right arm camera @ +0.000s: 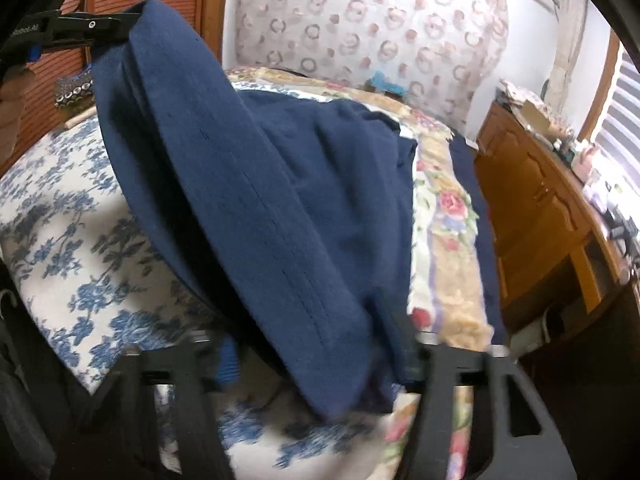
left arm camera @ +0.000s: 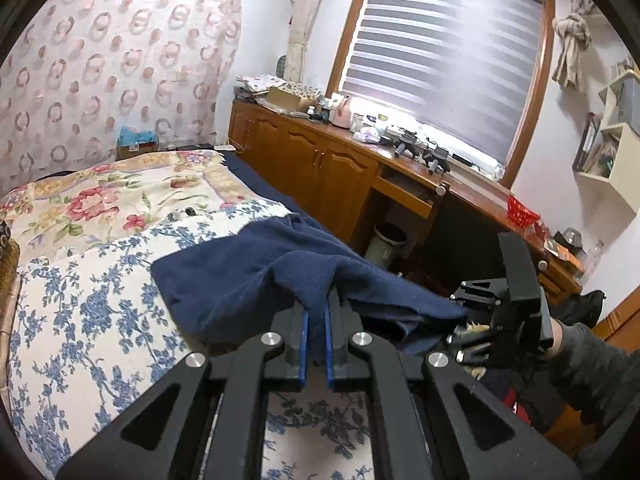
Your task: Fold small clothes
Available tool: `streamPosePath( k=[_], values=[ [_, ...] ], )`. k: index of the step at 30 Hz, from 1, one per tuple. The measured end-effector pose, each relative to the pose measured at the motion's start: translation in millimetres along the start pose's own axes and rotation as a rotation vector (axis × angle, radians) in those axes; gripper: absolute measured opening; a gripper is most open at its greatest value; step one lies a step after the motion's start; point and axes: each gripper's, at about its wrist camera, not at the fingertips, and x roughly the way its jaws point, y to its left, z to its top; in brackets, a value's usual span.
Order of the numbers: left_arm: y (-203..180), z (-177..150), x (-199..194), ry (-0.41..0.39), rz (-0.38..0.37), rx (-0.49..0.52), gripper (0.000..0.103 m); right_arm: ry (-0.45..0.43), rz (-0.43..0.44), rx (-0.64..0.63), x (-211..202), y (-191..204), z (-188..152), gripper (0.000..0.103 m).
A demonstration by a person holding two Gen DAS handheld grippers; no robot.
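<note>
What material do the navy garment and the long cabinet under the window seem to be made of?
Navy garment: soft matte fabric, probably knit or brushed cotton; it drapes in folds with fuzzy texture and stitched rows. Long cabinet: glossy brown wood or wood veneer, likely varnished; light reflects on its top.

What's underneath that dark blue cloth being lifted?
Under the navy cloth lies a blue-flowered white bedcover, with a rose-patterned quilt farther along the bed. The left gripper and right gripper pinch its edges. Whatever lies beneath its middle is hidden.
</note>
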Motion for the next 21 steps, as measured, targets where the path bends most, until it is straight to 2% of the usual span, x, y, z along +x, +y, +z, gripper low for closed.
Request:
streamPosePath(
  k=[1, 2, 6, 12, 14, 16, 21],
  values=[
    [4, 2, 1, -0.002, 0.008, -0.002, 0.003, -0.018, 0.003, -0.015, -1, -3, 7, 0.017],
    [7, 4, 3, -0.002, 0.020, -0.003, 0.003, -0.039, -0.001, -0.028, -3, -6, 14, 0.010],
    [21, 11, 12, 0.004, 0.085, 0.000, 0.003, -0.105, -0.001, -0.034, 0, -28, 54, 0.008],
    [50, 25, 27, 0.021, 0.135, -0.018, 0.013, -0.145, 0.021, -0.058, 32, -49, 101, 0.008],
    [57, 27, 31, 0.025, 0.151, -0.011, 0.022, -0.146, 0.032, -0.058, 45, -55, 112, 0.007],
    [63, 29, 32, 0.017, 0.173, 0.001, 0.043, -0.141, 0.048, -0.058, 60, -58, 120, 0.007],
    [80, 32, 35, 0.014, 0.188, 0.005, 0.056, -0.123, 0.063, -0.073, 88, -61, 133, 0.008]
  ],
)
